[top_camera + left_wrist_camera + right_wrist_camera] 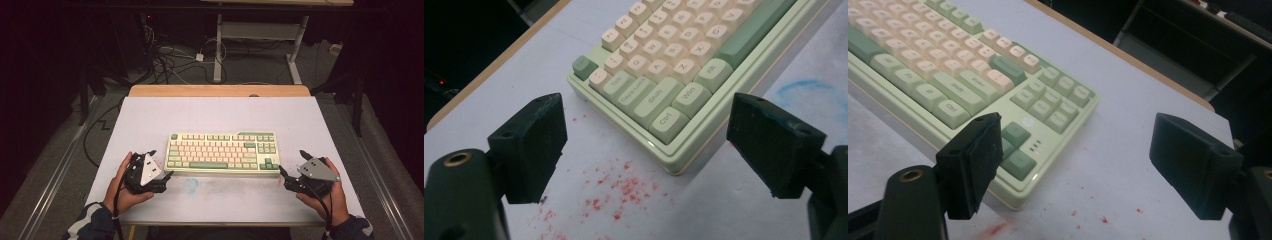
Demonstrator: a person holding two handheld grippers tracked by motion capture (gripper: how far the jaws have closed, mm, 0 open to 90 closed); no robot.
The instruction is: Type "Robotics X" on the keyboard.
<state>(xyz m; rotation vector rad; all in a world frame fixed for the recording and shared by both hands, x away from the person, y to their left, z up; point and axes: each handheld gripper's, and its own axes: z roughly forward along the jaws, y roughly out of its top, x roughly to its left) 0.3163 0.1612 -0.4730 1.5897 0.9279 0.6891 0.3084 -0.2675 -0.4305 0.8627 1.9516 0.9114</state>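
A pale green keyboard (223, 151) with cream and green keys lies flat in the middle of the white table mat (150, 117). My left gripper (161, 164) sits just off its near-left corner, open, jaws wide apart and empty. In the left gripper view that corner of the keyboard (664, 120), with the Ctrl and Shift keys, lies between and beyond the jaws of the left gripper (646, 147). My right gripper (293, 162) rests off the near-right corner, also open and empty. The right gripper view has the arrow-key end of the keyboard (1048, 115) beside the left jaw of the right gripper (1080, 165).
Red specks (624, 187) dot the mat near the keyboard's left corner, and a faint blue smudge (190, 185) marks the mat in front. A wooden table edge (220, 90) runs along the back. Cables (170, 62) and desk legs stand on the floor beyond.
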